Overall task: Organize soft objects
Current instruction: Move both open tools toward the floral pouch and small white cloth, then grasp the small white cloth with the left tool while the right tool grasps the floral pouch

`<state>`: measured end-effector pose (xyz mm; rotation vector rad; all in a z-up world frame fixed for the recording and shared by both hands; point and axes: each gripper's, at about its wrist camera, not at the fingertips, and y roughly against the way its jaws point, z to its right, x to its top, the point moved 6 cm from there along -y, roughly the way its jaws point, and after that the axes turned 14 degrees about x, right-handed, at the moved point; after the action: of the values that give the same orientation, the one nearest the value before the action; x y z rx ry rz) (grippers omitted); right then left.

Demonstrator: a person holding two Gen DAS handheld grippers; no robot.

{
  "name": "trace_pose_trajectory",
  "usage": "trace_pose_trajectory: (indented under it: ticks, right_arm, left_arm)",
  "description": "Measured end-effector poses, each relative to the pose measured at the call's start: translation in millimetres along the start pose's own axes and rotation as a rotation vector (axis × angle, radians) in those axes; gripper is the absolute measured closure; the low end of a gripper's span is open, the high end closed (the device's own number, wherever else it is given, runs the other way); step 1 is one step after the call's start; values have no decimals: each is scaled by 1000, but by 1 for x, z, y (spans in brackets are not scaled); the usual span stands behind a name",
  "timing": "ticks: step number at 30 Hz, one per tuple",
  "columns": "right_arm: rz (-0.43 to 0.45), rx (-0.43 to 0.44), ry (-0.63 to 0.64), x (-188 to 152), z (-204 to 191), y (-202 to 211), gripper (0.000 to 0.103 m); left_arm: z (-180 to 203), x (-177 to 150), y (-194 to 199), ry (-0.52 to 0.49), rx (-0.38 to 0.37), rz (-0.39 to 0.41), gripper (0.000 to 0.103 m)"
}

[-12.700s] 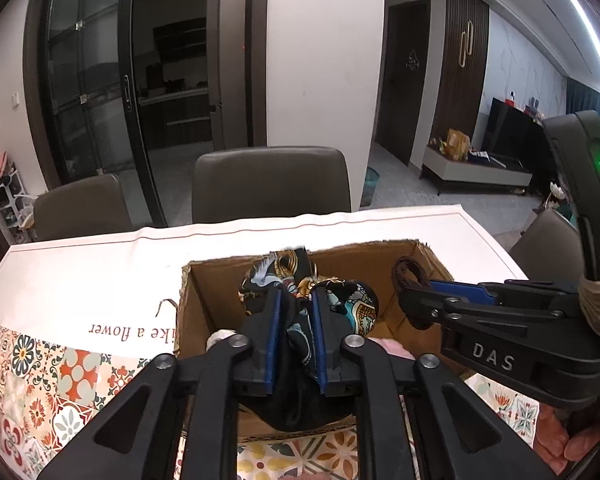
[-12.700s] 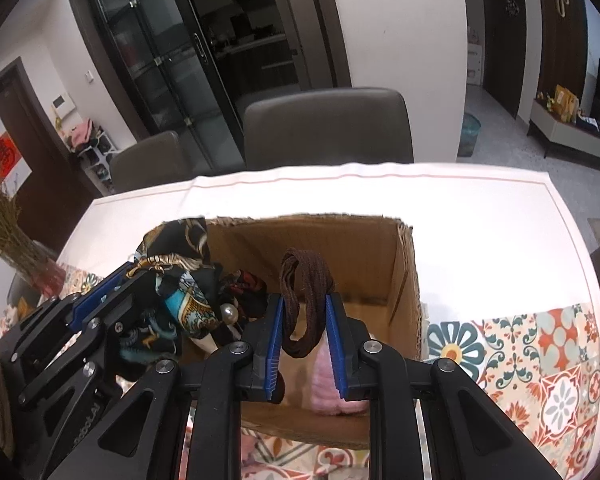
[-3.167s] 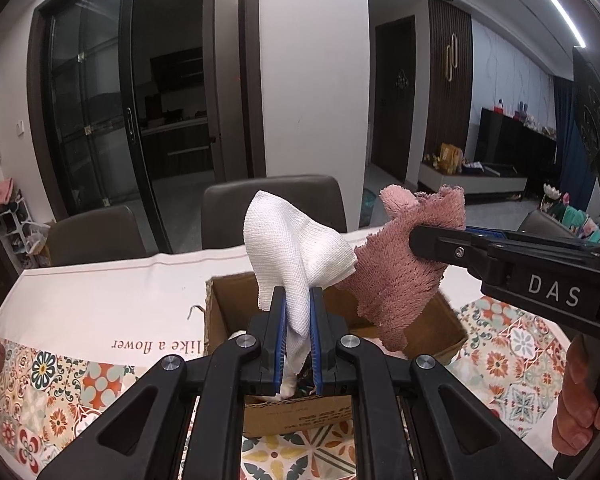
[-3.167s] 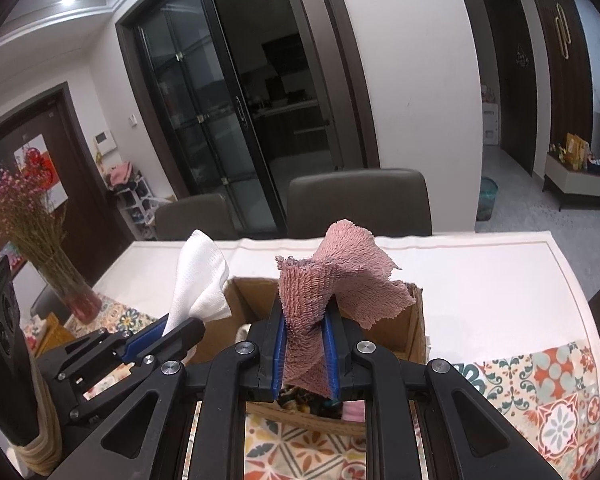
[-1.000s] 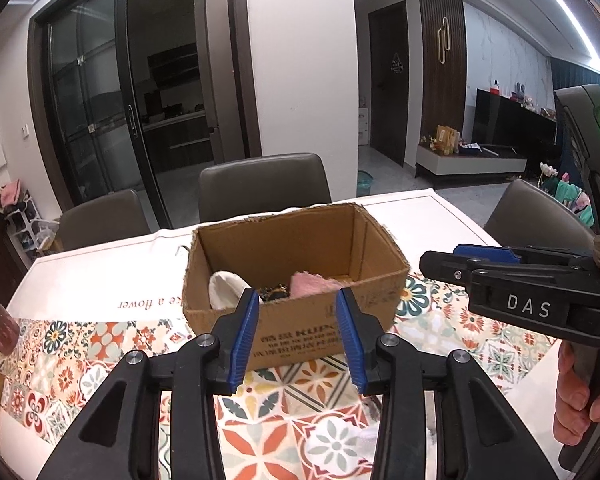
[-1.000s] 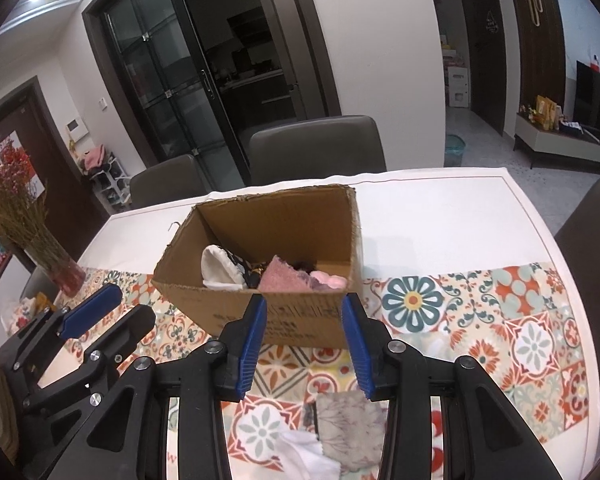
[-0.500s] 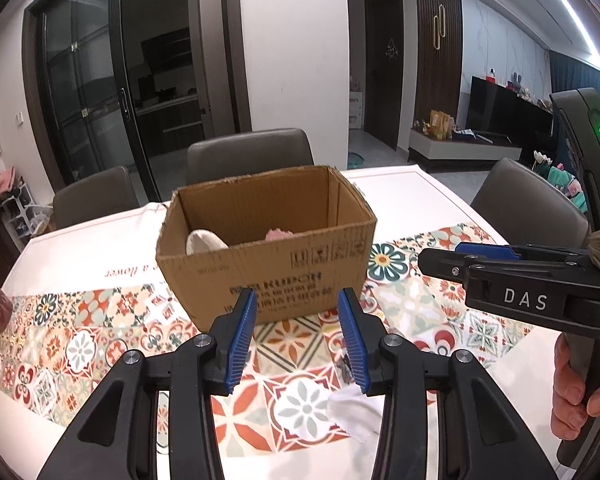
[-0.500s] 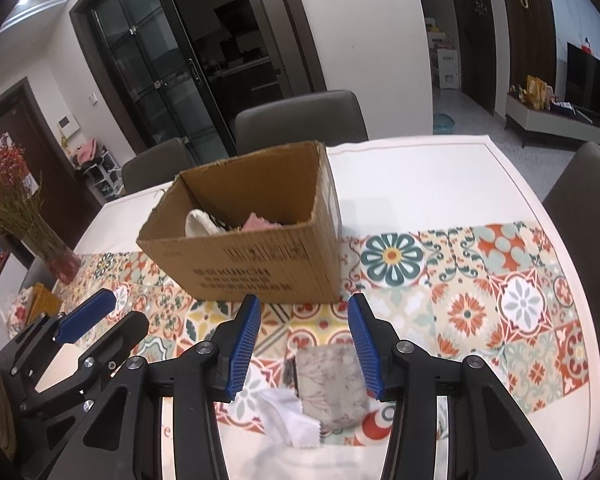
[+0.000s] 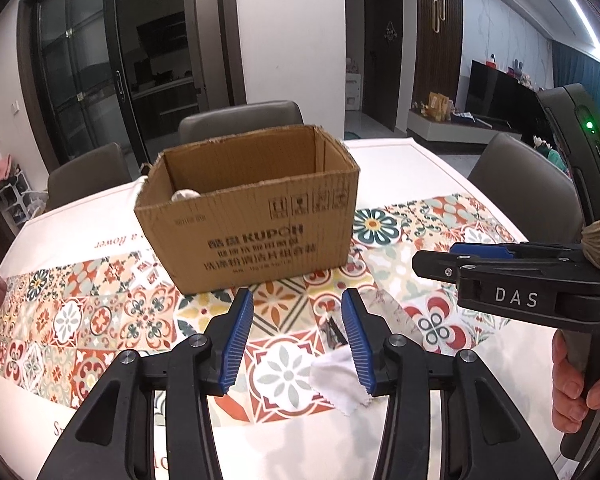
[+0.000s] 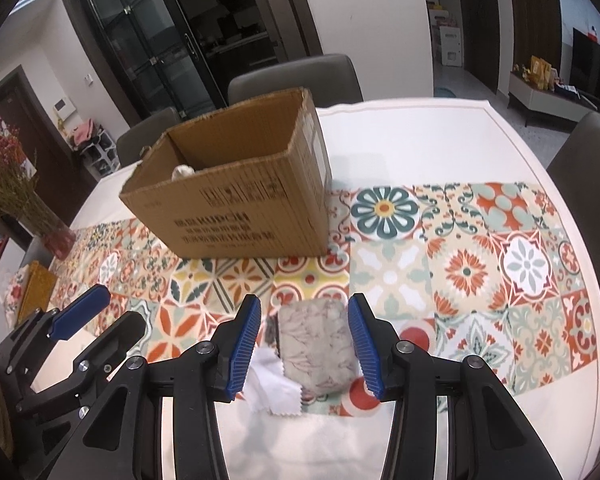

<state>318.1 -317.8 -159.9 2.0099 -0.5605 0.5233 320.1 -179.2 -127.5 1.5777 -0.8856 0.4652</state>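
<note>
A brown cardboard box stands on the patterned tablecloth; it also shows in the right wrist view. A white cloth peeks over its rim. On the table in front lie a folded grey patterned cloth and a small white cloth; the white one also shows in the left wrist view. My left gripper is open and empty, near the white cloth. My right gripper is open, its jaws on either side of the grey cloth, above it.
Grey chairs stand behind the table and one at the right. A vase of dried flowers stands at the table's left. The table's near edge is white.
Both grippers have pulled back from the box and come lower toward the table. The grey and white cloths are now close under the jaws. Earlier, held cloths were dropped into the box.
</note>
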Motion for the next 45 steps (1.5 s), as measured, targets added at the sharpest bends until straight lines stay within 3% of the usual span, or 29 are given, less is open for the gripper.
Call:
trace_pose_trajectory:
  ticks: [16,45]
  right_arm:
    - [-112,-11,-42,-39,25,-29,56]
    - [-210,-8,-125,-59,53,-76,56]
  left_arm:
    - [24,-42,-29,-28,-48,-97,49]
    - [46,-77,-103,-20,-132,-272,49]
